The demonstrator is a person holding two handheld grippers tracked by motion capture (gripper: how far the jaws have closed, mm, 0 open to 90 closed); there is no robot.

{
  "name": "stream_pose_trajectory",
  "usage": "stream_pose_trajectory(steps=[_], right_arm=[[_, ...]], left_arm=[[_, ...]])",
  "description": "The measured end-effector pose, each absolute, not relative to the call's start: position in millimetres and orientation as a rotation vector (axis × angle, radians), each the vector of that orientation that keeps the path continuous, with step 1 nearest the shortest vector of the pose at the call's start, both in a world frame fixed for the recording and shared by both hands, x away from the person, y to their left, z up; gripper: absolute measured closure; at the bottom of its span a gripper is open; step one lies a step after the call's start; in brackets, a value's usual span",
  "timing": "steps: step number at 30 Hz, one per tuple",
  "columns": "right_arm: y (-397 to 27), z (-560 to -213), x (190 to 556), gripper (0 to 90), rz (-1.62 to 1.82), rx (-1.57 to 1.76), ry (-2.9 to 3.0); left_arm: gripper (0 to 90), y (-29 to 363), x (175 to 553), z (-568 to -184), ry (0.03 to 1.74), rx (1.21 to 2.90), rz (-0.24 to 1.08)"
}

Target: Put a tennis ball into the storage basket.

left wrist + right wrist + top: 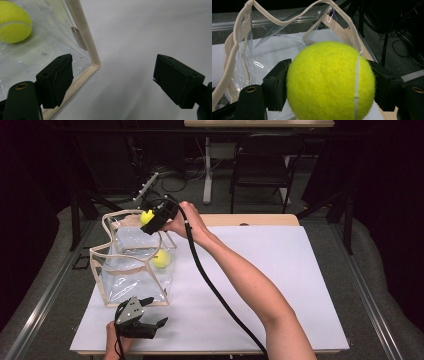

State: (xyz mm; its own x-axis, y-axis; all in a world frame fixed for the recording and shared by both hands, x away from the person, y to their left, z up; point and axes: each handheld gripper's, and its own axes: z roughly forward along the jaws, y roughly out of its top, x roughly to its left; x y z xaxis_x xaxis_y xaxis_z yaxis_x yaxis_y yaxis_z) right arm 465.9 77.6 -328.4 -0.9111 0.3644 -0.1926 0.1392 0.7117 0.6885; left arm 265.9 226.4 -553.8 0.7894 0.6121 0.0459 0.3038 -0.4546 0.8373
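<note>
Down at the near edge of the table (280, 270), the left tongs (150, 319) rest with jaws wide apart and nothing between them, just beside the near corner of the clear plastic bag (131, 270). Beyond them, inside the bag, lies one tennis ball (161, 259). Farther right, the right tongs (148, 221) are clamped on a second tennis ball (330, 81), held above the bag's open rim.

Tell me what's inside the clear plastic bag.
Inside the clear plastic bag with cream trim lies one yellow tennis ball. The right gripper holds a second tennis ball above its opening. No part is covered.
</note>
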Motion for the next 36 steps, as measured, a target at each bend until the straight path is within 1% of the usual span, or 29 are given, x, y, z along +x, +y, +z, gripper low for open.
stream_pose_trajectory(steps=[21,36], right_arm=[[88.9,-342.3,465.5,26.2,1.037,0.392,2.625],[105.3,-349.3,462.0,26.1,1.012,0.361,2.641]], left_arm=[[16.1,224.7,266.1,-553.9,0.673,2.072,0.43],[16.1,225.7,265.9,-553.7,0.674,2.071,0.43]])
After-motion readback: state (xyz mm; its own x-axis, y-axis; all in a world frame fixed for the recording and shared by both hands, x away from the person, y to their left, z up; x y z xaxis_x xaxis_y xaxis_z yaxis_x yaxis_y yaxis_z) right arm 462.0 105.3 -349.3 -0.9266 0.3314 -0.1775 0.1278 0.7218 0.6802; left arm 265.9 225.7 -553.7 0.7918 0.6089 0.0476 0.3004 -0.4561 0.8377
